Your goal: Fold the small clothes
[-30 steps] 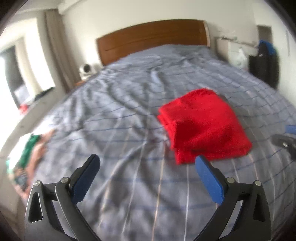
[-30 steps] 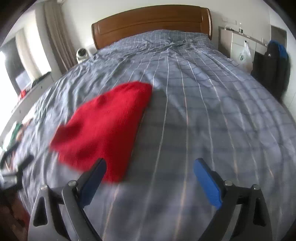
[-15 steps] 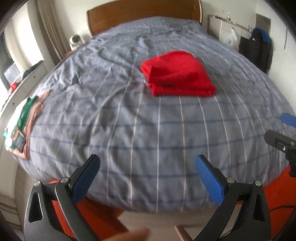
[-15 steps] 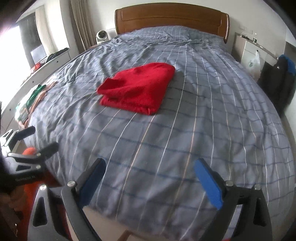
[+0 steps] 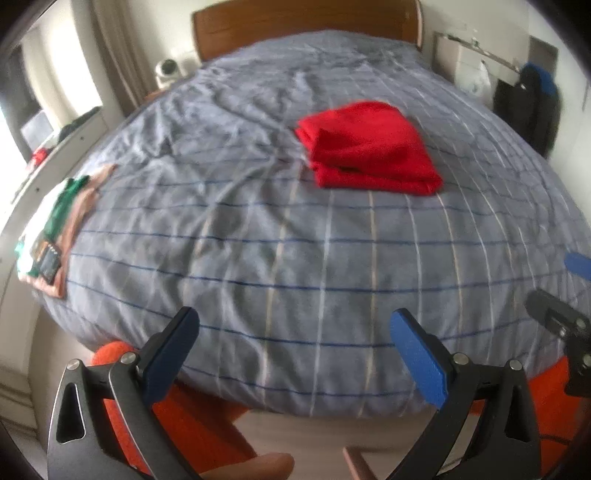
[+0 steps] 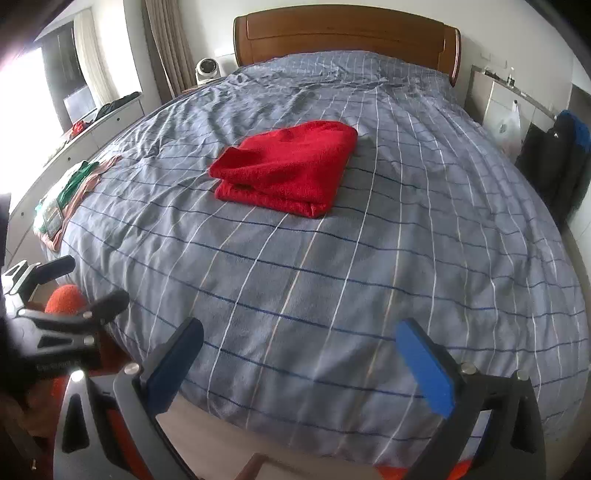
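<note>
A folded red garment [image 5: 369, 151] lies in the middle of the grey checked bed [image 5: 258, 258]; it also shows in the right wrist view [image 6: 288, 166]. My left gripper [image 5: 295, 343] is open and empty, held back past the foot of the bed. My right gripper [image 6: 299, 354] is open and empty, also back at the bed's foot edge. The left gripper also shows in the right wrist view [image 6: 70, 302], and the right gripper's tip shows at the right edge of the left wrist view [image 5: 569, 295].
A pile of other clothes [image 6: 62, 192] lies on the bed's left edge. A wooden headboard [image 6: 343, 33] stands at the far end. White drawers [image 6: 92, 129] line the left side. A dark jacket [image 6: 554, 162] hangs at the right.
Both grippers have pulled back from the red garment to the foot of the bed. The garment lies folded and unmoved.
</note>
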Demonstrator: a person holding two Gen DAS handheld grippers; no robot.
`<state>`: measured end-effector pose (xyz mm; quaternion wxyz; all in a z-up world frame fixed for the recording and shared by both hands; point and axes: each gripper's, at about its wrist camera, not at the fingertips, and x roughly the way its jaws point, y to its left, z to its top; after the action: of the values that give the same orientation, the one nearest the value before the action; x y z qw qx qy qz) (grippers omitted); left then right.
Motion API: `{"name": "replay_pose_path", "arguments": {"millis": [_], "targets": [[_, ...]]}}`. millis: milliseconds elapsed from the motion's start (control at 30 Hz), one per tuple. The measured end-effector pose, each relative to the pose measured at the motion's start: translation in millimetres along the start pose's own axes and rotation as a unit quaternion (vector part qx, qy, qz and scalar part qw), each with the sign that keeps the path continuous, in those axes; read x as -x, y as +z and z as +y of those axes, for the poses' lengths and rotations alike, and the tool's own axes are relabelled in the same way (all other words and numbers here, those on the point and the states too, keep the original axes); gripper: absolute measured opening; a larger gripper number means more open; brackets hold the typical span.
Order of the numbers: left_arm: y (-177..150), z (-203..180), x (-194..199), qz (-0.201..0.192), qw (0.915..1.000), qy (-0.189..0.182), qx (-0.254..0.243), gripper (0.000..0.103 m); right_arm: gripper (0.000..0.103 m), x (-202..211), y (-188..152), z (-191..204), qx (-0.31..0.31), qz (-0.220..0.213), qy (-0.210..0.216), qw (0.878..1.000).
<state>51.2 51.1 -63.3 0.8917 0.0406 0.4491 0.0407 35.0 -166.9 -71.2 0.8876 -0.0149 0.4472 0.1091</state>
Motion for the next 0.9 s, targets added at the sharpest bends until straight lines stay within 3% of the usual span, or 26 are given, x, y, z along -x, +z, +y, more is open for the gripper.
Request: {"name": "replay_pose_path", "arguments": {"millis": [133, 333, 467, 900], "targets": [[6.0, 3.6, 10.2, -0.033, 0.9989, 0.030, -0.015, 0.103, 0.103, 12.1, 2.6, -0.1, -0.007, -0.005, 0.002, 1.000], [16.0, 6.5, 31.0, -0.052, 0.9983, 0.019, -0.015, 0.103, 0.103, 33.0, 14.5, 12.3, 0.011, -0.029, -0.006, 1.000], [15.7, 2.8, 37.6, -0.051, 0.9984, -0.007, -0.023, 0.103, 0.103, 35.2, 16.7, 18.7, 0.017, -0.033, -0.005, 0.999], [11.8, 3.0, 32.0, -0.043, 0.9989, -0.015, -0.015, 0.103, 0.103, 27.2, 11.8, 10.9, 0.013, -0.023, -0.030, 0.999]]}}
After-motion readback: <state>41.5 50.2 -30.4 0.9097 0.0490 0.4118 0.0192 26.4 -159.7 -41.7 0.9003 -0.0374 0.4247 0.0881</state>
